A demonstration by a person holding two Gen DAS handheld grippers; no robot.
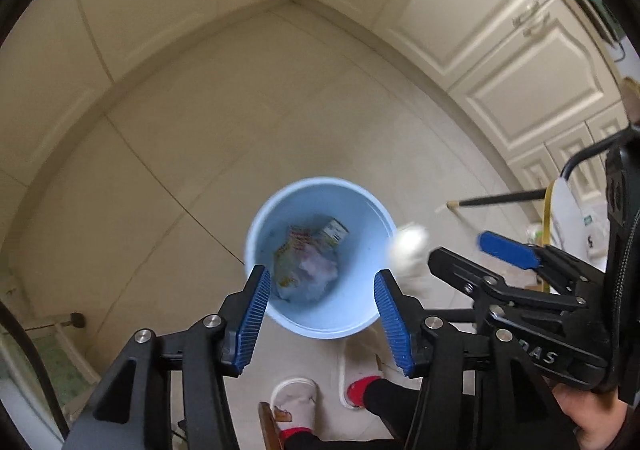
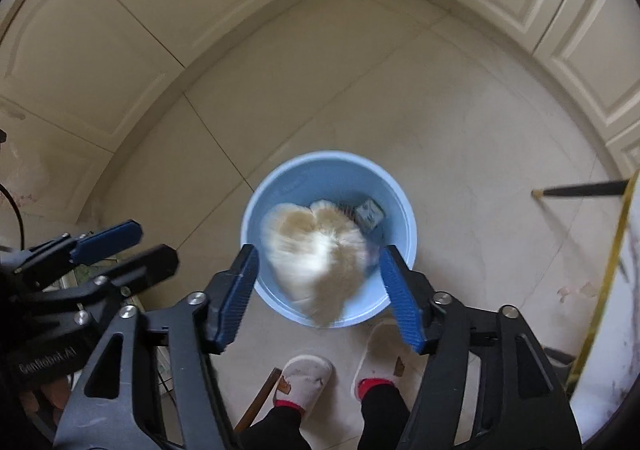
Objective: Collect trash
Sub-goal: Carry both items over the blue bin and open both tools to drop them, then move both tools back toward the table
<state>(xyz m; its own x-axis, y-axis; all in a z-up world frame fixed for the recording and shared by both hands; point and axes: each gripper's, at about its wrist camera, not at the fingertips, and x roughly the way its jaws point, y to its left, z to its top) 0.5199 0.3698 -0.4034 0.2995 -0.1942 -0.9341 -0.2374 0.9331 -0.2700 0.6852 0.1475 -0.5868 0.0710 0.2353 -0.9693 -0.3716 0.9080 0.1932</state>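
Note:
A light blue bin stands on the tiled floor, straight below both grippers. In it lie a crumpled printed wrapper and a small carton. My left gripper is open over the bin with nothing between its pads. My right gripper is open too. A blurred white crumpled wad is in the air between and below its fingers, over the bin, touching neither pad. In the left wrist view the wad shows just off the right gripper's tips.
Cream cabinets line the walls around the floor corner. A black broom handle slants in from the right. A person's slippered feet stand just behind the bin. A yellow strip hangs at the right.

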